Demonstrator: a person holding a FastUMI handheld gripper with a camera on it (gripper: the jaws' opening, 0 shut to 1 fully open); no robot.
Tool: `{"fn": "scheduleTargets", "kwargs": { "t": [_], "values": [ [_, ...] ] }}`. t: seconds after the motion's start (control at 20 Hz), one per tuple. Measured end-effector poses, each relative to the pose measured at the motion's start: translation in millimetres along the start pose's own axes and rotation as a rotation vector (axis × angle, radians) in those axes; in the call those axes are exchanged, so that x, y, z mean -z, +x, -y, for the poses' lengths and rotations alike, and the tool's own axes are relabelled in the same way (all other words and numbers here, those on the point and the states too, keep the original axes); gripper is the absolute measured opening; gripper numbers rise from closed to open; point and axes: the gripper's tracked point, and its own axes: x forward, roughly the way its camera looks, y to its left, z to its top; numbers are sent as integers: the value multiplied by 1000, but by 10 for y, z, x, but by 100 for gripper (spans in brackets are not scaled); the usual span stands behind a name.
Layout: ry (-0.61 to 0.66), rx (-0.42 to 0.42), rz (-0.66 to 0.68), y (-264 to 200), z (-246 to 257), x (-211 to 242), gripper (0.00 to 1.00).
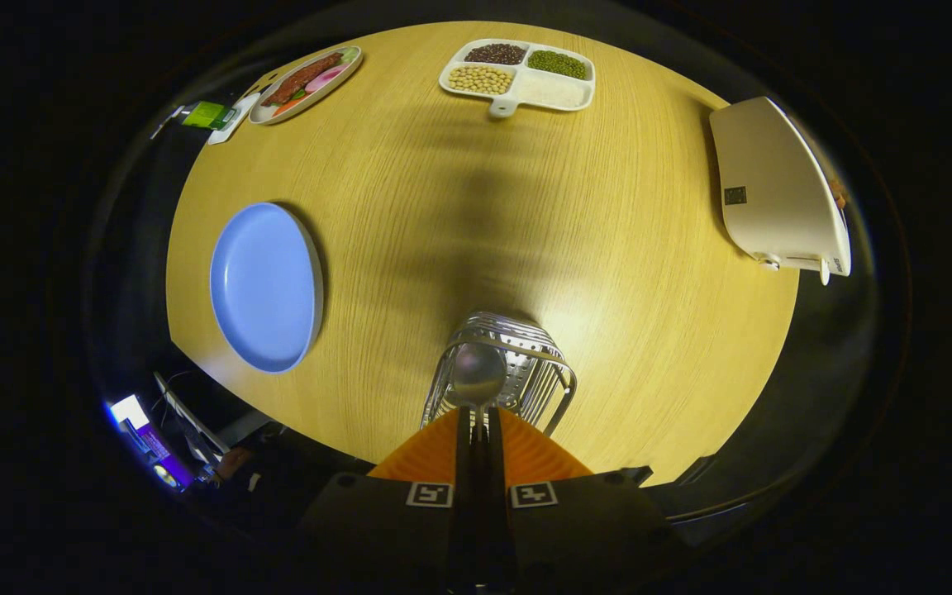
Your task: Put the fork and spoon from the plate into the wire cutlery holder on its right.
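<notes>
In the gripper view, your tongs are clenched on the thin handle of a shiny metal spoon: both fingers press in on it, with hardly any gap between them. The spoon's rounded bowl sticks out just ahead of the fingertips and hangs over the open top of the silver wire cutlery holder, which stands on the pale wooden round table right beyond the fingers. Whether the bowl is already inside the wires or just above the rim, you cannot tell from this angle.

The round blue plate lies to the left of the holder, well apart from your fingers, and nothing rests on it. So both pieces are off the plate. No fork is clear among the holder's wires; it may be in there, hidden behind the spoon's bowl. By that reading, you are on the last stretch: the spoon is left to be lowered into the holder and let go.

Farther off sit a white divided tray of beans and grains, an oval dish of food and a white appliance.
</notes>
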Motion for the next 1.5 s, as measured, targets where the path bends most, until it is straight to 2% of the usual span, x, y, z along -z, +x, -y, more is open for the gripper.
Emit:
{"fn": "scheduleTargets", "kwargs": {
  "t": [0.3,0.5,0.55,0.7,0.75,0.8,1.0,1.2,1.4,1.5],
  "values": [
    [8,-40,97,-167,-14,-11,30],
    [8,-56,187,-299,49,29,53],
    [5,-63,217,-340,32,14,62],
    [-7,-79,311,-486,-7,-3,75],
    [-11,-82,344,-531,-24,-8,89],
    [-14,-80,385,-612,-11,-14,95],
    [-28,-64,564,-921,41,-95,100],
    [-65,-23,690,-1210,195,-66,100],
    [-127,64,874,-1686,403,-28,100],
    [-145,57,981,-1948,340,39,100]
  ]
}}
